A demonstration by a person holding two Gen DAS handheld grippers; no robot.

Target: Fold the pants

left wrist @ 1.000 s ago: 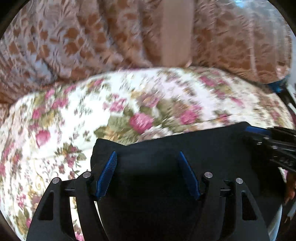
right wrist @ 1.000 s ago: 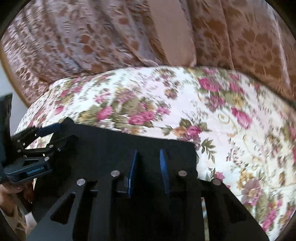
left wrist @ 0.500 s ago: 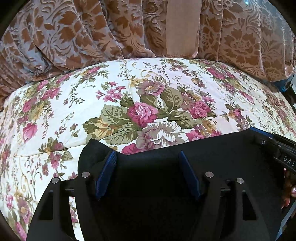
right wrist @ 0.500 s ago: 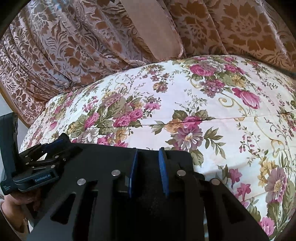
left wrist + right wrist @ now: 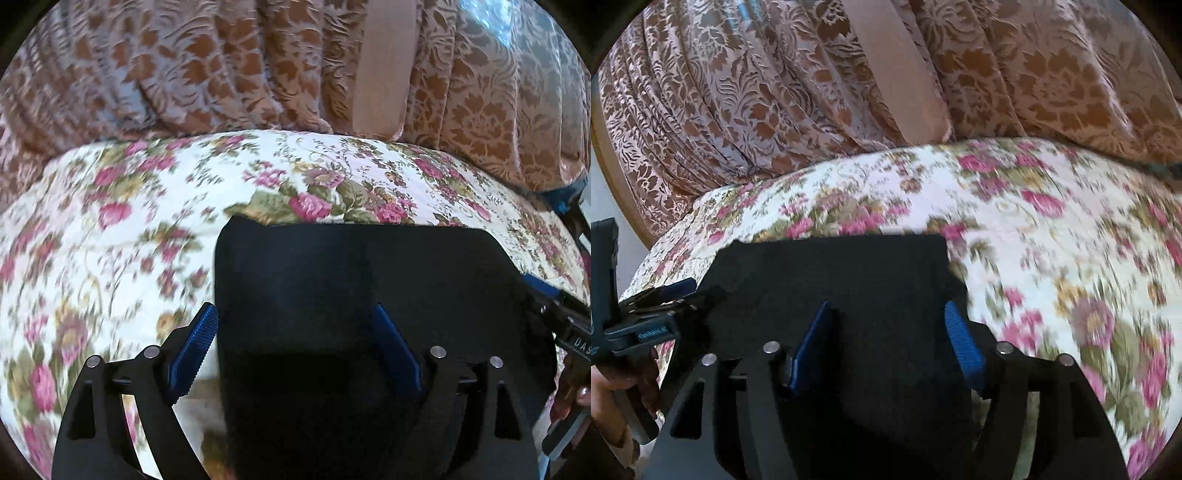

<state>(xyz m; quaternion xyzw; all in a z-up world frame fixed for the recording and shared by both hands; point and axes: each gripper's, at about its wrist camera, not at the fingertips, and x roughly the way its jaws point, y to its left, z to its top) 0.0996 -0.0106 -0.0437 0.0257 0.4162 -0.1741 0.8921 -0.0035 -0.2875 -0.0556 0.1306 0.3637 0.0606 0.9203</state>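
Pants (image 5: pixel 369 280): black, folded into a flat block with straight edges and squared corners, lying on the bed near its front edge; also seen from the right wrist (image 5: pixel 842 288). Bed (image 5: pixel 110 236): covered in a white spread printed with pink roses and green leaves; much of the print is blurred in both views. Curtain (image 5: pixel 184 66): brown and silver damask, pleated, hanging behind the bed and meeting its far edge; a plain tan band (image 5: pixel 384 62) runs down through it. Left tongs (image 5: pixel 295 350): spread wide, blue ribbed pads well apart, holding nothing; the left pad (image 5: pixel 195 350) sits over the spread just beside the block's left edge, the other over the black cloth, so the tongs straddle that edge. Whether the pads touch the cloth cannot be told. Right tongs (image 5: pixel 886 343): likewise wide apart and holding nothing; one pad (image 5: pixel 809 350) over the black cloth, the other at the block's right edge beside the floral spread. Each tool shows in the other's view: the right tongs at the block's right side from the left wrist (image 5: pixel 546 299), the left tongs at its left corner from the right wrist (image 5: pixel 679 291). A hand (image 5: pixel 609 384) grips the left tool's handle at the lower left of the right wrist view.
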